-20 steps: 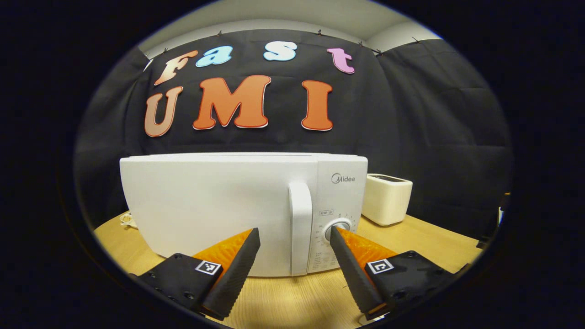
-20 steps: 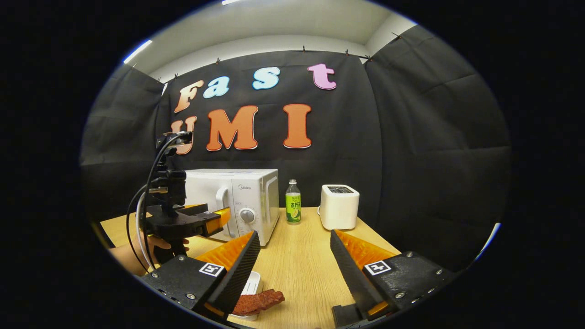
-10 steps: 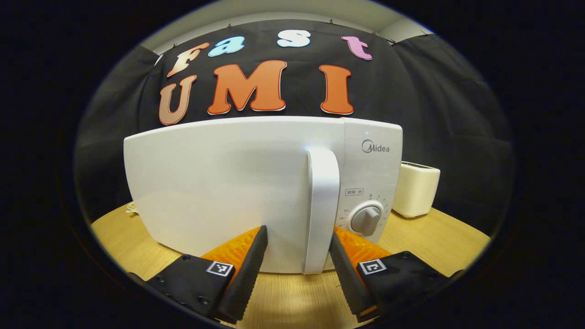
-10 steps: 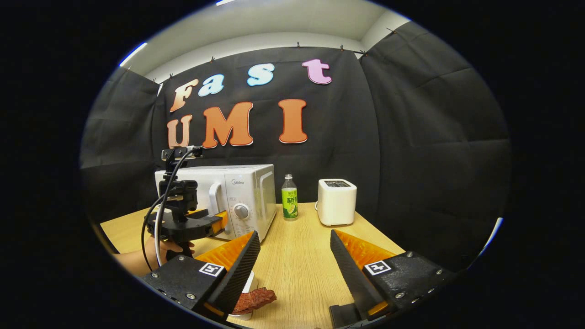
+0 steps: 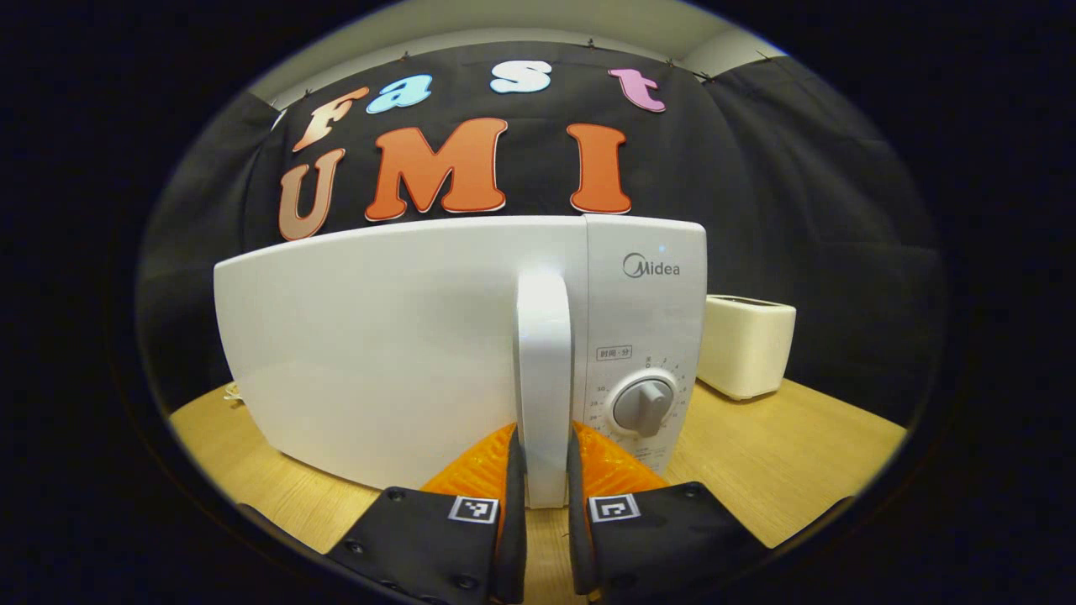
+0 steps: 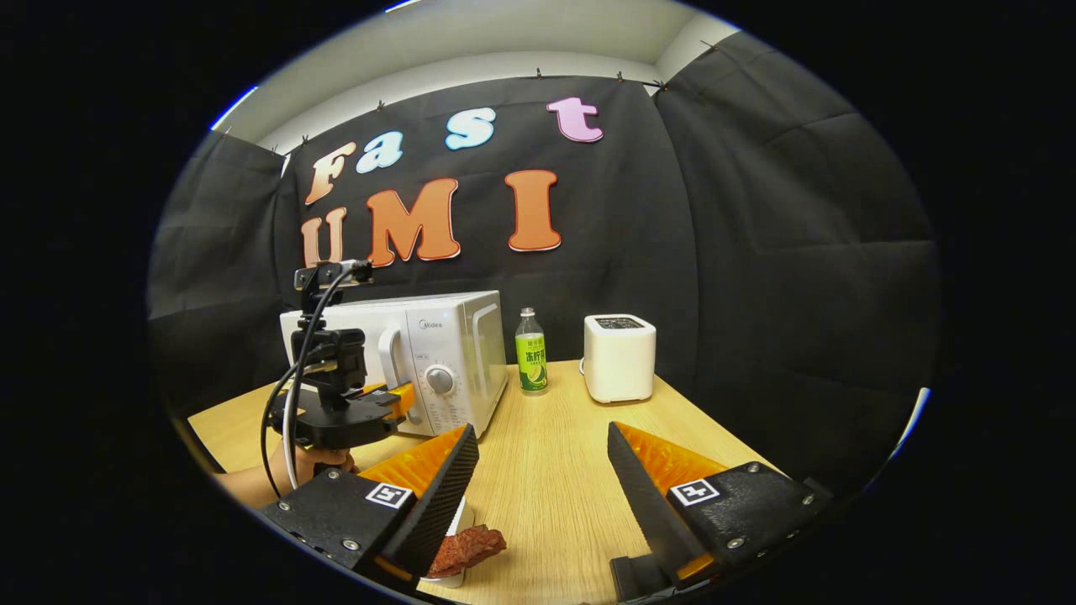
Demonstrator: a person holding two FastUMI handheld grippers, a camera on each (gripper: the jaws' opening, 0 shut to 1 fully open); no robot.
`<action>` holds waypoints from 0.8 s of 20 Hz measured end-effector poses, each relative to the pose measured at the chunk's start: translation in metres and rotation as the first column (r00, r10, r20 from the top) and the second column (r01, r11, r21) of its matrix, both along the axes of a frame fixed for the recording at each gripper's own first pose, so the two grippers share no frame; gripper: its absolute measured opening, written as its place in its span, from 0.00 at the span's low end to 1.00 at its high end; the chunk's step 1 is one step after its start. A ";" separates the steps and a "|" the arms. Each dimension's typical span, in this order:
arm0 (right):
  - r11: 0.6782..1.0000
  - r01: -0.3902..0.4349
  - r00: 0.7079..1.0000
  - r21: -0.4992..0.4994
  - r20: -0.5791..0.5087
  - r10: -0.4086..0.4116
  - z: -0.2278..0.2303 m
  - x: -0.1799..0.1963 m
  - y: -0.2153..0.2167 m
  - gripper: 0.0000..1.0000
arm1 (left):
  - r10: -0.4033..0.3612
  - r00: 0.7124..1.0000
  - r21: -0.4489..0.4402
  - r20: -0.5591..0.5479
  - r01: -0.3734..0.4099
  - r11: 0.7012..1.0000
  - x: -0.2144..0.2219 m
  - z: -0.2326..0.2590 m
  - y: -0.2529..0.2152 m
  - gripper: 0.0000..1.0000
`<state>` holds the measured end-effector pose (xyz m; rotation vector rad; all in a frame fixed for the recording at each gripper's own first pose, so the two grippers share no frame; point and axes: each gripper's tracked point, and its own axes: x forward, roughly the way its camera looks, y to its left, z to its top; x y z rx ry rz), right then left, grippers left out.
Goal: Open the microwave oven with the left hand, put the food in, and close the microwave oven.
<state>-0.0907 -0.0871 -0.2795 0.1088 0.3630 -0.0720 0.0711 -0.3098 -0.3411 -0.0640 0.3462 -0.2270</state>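
A white microwave oven point(image 5: 403, 336) stands on the wooden table, door closed. Its upright white handle point(image 5: 544, 370) runs down the door's right edge. My left gripper point(image 5: 545, 449) is shut on the handle's lower end, a finger pressing each side. In the right gripper view the microwave oven point(image 6: 437, 357) is at the left, with the left gripper point(image 6: 395, 402) and the hand point(image 6: 315, 460) holding it in front. My right gripper point(image 6: 542, 454) is open above the table. A reddish-brown piece of food point(image 6: 466, 548) lies on a small white dish point(image 6: 458, 525) by its left finger.
A white toaster point(image 6: 619, 357) stands right of the microwave, and a green-labelled bottle point(image 6: 530, 351) stands between them. The toaster point(image 5: 744, 344) also sits behind the microwave's right side. A grey dial point(image 5: 644, 407) is on the control panel. Bare wooden table point(image 6: 555, 470) stretches ahead of my right gripper.
My left gripper moved in to the microwave and its fingers went from wide open to shut on the door handle. The right gripper stayed open, drifting slightly.
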 end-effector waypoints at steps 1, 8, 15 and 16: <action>1.000 0.000 1.000 0.000 -0.001 0.000 0.000 0.000 0.000 0.96 | -0.002 1.000 -0.001 -0.004 0.002 1.000 -0.003 0.003 0.000 0.21; 1.000 -0.004 1.000 -0.001 0.003 0.004 0.001 -0.005 0.004 0.96 | 0.011 1.000 0.042 -0.007 -0.010 0.999 -0.002 0.001 0.003 0.13; 1.000 0.026 1.000 0.008 -0.011 -0.025 -0.006 -0.008 -0.012 0.96 | 0.039 0.999 0.035 0.000 -0.039 0.999 -0.005 0.000 0.004 0.13; 0.999 0.031 0.999 0.012 -0.017 -0.030 -0.008 -0.008 -0.013 0.96 | 0.036 0.999 0.037 -0.005 -0.036 0.999 -0.005 0.000 0.003 0.13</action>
